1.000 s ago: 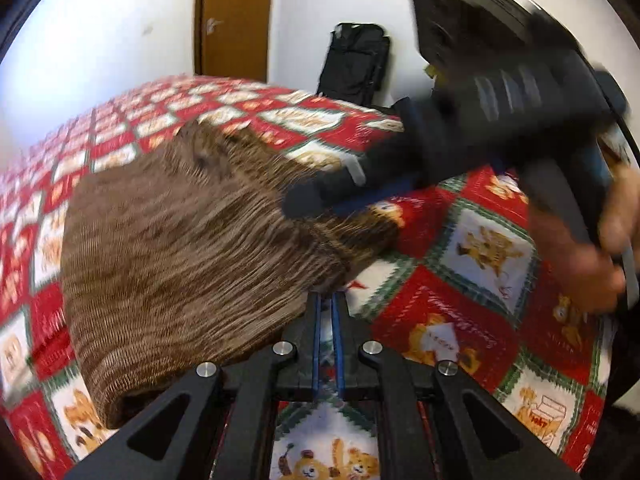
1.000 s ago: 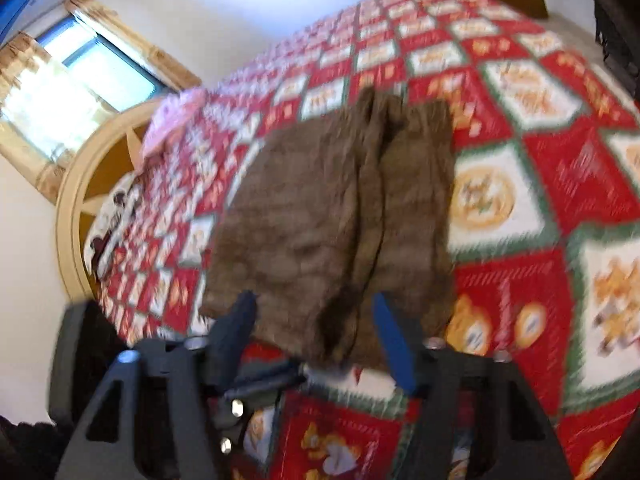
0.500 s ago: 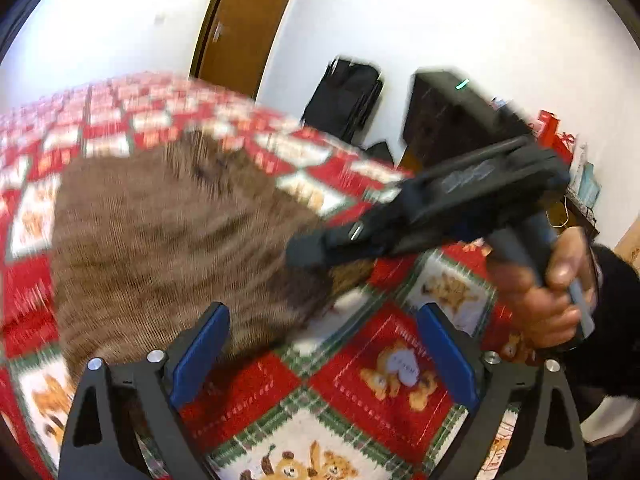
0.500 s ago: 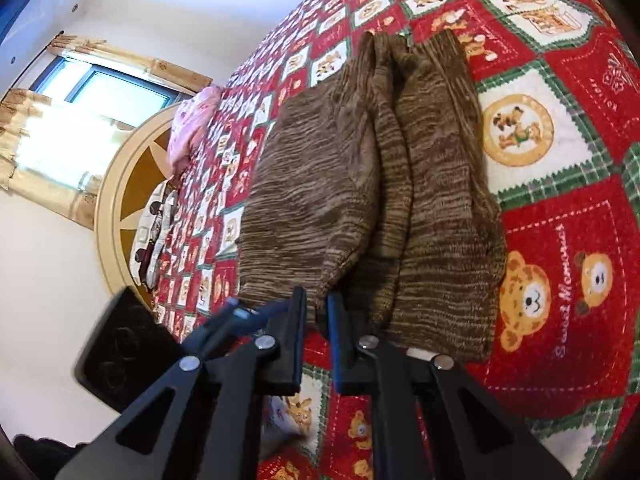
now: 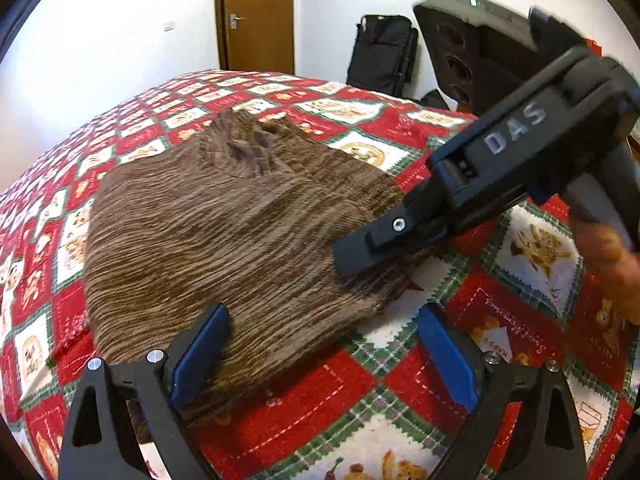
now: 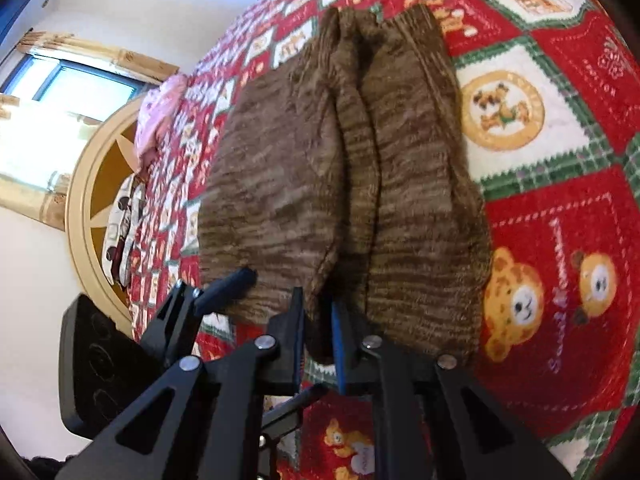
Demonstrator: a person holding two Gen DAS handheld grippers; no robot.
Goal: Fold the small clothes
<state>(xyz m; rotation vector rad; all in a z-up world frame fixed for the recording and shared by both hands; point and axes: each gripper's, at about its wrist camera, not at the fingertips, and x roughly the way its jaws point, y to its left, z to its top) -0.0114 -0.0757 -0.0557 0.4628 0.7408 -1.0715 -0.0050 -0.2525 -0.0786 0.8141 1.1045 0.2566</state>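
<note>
The right gripper (image 6: 318, 332) is clamped on a fold at the near edge of the brown striped knit garment (image 6: 340, 184), its blue pads pinching the cloth. The left gripper (image 5: 320, 344) stands wide apart — its jaws have just been opening — with the garment's near corner lying between them, unpressed. The garment lies spread on a red teddy-bear quilt (image 5: 500, 320) covering the bed. Beyond — a wooden door (image 5: 256, 12) and a black bag (image 5: 382, 54) against the wall.
</note>
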